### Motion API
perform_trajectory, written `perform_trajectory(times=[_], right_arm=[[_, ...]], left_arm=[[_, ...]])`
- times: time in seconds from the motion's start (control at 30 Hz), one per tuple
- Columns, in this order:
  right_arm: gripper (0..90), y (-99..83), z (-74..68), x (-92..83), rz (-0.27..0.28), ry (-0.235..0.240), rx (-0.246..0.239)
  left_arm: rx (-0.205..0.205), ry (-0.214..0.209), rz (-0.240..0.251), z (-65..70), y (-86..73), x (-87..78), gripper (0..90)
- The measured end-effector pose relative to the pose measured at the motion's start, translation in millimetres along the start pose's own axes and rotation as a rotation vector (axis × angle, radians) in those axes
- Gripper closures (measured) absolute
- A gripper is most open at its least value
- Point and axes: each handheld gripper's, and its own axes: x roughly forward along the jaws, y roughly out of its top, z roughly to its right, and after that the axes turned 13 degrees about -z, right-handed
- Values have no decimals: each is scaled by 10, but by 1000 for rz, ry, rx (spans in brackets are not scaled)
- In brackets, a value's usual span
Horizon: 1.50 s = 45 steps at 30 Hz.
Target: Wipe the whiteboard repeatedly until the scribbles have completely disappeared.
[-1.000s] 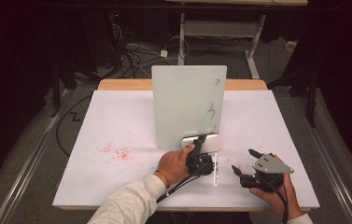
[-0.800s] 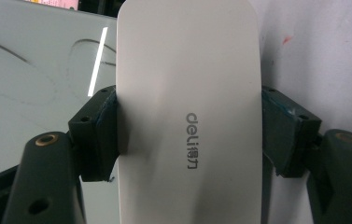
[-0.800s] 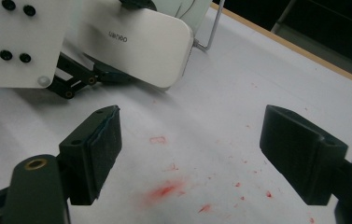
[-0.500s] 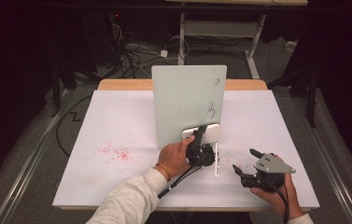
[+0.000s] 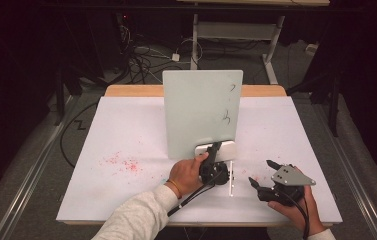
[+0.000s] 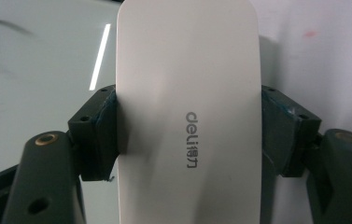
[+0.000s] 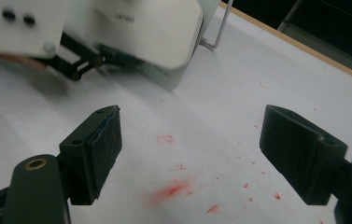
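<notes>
High view. An upright pale green-white board (image 5: 202,112) stands on a thin wire foot (image 5: 231,175) near the middle of the white-covered table (image 5: 126,135). A few dark pen marks (image 5: 227,118) sit toward the board's right side. The left gripper (image 5: 215,152) holds a white, rounded plastic eraser block (image 5: 218,149) against the board's lower edge, below the marks. Judged from that placing, the block is being brought to the board face to wipe, low enough that the hand keeps clear of the stand. The right gripper (image 5: 259,173) rests low near the table's front right corner, well apart from the board, apparently parked so as not to crowd the working hand. Red specks (image 5: 122,163) lie scattered on the table left of the board.

Left gripper view. The jaws are pinched on the eraser block (image 6: 187,112) from both long sides, pads touching its edges; grey lettering runs along its back. Gripping across the narrow width likely leaves the wiping face free toward the board (image 6: 38,70), which lies just beyond, with a faint dark stroke at upper left.

Right gripper view. The right gripper (image 7: 190,154) has its jaws spread wide with nothing between them, hovering over red smears (image 7: 173,189) on the table. Farther off, the eraser block (image 7: 159,28) shows held at the board's foot, beside the wire foot (image 7: 218,28).
</notes>
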Motion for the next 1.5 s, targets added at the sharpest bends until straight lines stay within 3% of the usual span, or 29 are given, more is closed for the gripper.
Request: perform_trajectory(times=[0.07,0.17,0.27,0.33,0.37,0.43,0.47,0.5,0.63,0.7,0.8,0.87,0.93,1.03,1.13,1.17,1.2,1.23,1.3,1.37,1.5], right_arm=[[216,1,-6,3,1,2,0],[216,1,-7,5,0,2,-1],[216,1,-7,7,0,1,-7],[216,-1,-9,1,1,2,-5],[216,-2,-8,2,2,3,-2],[216,-2,-6,5,1,1,-5],[216,-2,-6,7,1,3,-3],[216,-2,-4,8,1,2,-5],[216,0,-6,7,1,3,-4],[216,-1,-7,5,0,4,1],[216,-1,-11,8,-3,6,-3],[216,1,-14,8,-3,7,-4],[216,2,-15,5,0,8,-3],[216,0,-19,9,-3,9,-2],[216,-1,-23,14,-6,13,-8],[216,1,-34,20,-8,16,-11],[216,3,-40,20,-7,16,-16],[216,2,-43,18,-8,17,-14],[216,3,-41,20,-6,18,-14],[216,5,-36,26,-8,14,-15],[216,6,-45,18,-9,12,-13]], left_arm=[[18,8,-3,72,15,9,290],[21,5,1,62,11,10,290],[61,26,6,38,2,18,290],[54,24,15,-16,-15,13,290],[22,28,23,-90,-33,9,290],[13,33,23,-142,-39,4,289],[-22,41,23,-284,-54,-13,290],[-22,41,23,-284,-54,-13,289],[-124,65,36,-633,-82,-45,290],[-197,52,52,-821,-103,-59,289],[-267,56,56,-1030,-125,-80,290],[-317,42,62,-1078,-122,-85,290],[-319,56,56,-1051,-113,-82,290],[-326,43,59,-956,-112,-72,290],[-296,18,58,-807,-119,-62,290],[-268,0,60,-748,-128,-59,290],[-186,-35,62,-606,-158,-46,290],[-186,-35,62,-606,-158,-46,290],[-88,-46,46,-472,-185,-37,290],[-16,-79,34,-383,-213,-35,290],[65,-83,21,-255,-298,-26,290]])
